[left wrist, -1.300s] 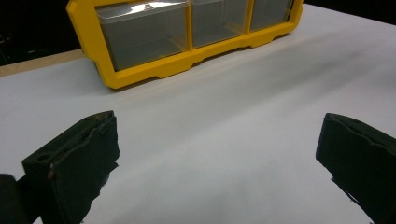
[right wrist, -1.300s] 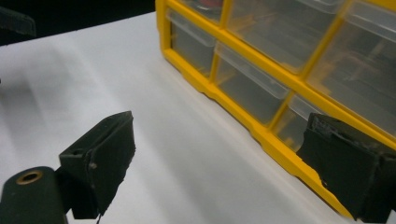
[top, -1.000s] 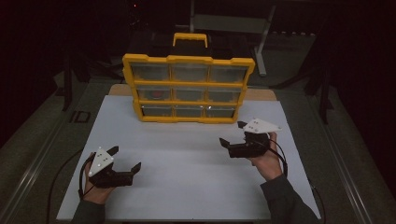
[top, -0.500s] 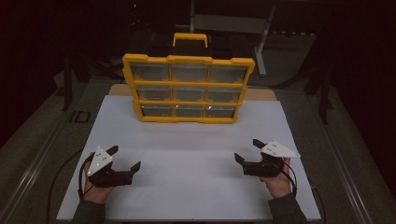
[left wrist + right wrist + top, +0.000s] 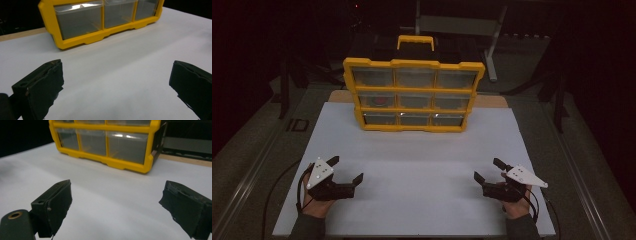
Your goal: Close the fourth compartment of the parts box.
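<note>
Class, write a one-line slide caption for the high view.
Two open grippers, left and right, rest near a yellow drawer box on a white table.

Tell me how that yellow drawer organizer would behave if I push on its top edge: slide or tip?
The yellow drawer organizer stands upright, tall but shallow front to back, so a push high up would probably tip it backward rather than slide it. It looks like rigid plastic, likely light, since most clear drawers appear empty. On the smooth white tabletop, a low push should slide it.

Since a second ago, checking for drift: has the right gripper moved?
Yes. The right gripper has pulled back toward the person, away from the yellow drawer organizer, and now sits near the white mat's front edge, jaws open.
</note>
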`<state>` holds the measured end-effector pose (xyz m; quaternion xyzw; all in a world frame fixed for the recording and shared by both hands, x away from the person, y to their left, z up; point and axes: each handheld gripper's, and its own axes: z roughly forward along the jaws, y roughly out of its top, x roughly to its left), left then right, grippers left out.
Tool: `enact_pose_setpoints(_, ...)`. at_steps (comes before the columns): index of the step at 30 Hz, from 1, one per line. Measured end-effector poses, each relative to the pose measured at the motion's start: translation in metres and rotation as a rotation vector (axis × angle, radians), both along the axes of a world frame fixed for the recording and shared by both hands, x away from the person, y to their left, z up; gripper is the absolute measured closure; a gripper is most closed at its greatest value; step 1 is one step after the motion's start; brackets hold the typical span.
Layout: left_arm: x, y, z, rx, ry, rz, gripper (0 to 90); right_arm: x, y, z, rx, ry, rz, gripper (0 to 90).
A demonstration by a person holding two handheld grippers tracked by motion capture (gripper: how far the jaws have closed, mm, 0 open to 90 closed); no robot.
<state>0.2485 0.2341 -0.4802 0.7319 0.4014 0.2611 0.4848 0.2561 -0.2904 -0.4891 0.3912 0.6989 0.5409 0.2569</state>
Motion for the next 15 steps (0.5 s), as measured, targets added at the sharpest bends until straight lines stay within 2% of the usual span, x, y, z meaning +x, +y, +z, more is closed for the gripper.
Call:
enact_pose_setpoints(3,-0.002,0.001,0.001,-0.008,-0.009,0.007,0.0,-0.003,-0.001,0.001,0.013,-0.015,-0.006,9.1)
enact_pose_setpoints(6,-0.004,0.003,0.002,-0.020,-0.023,0.015,0.0,-0.010,-0.002,0.001,0.000,-0.027,-0.016,9.1)
enact_pose_setpoints(15,-0.005,0.002,0.002,-0.015,-0.019,0.019,0.0,-0.011,-0.004,0.000,-0.003,-0.031,-0.013,9.0)
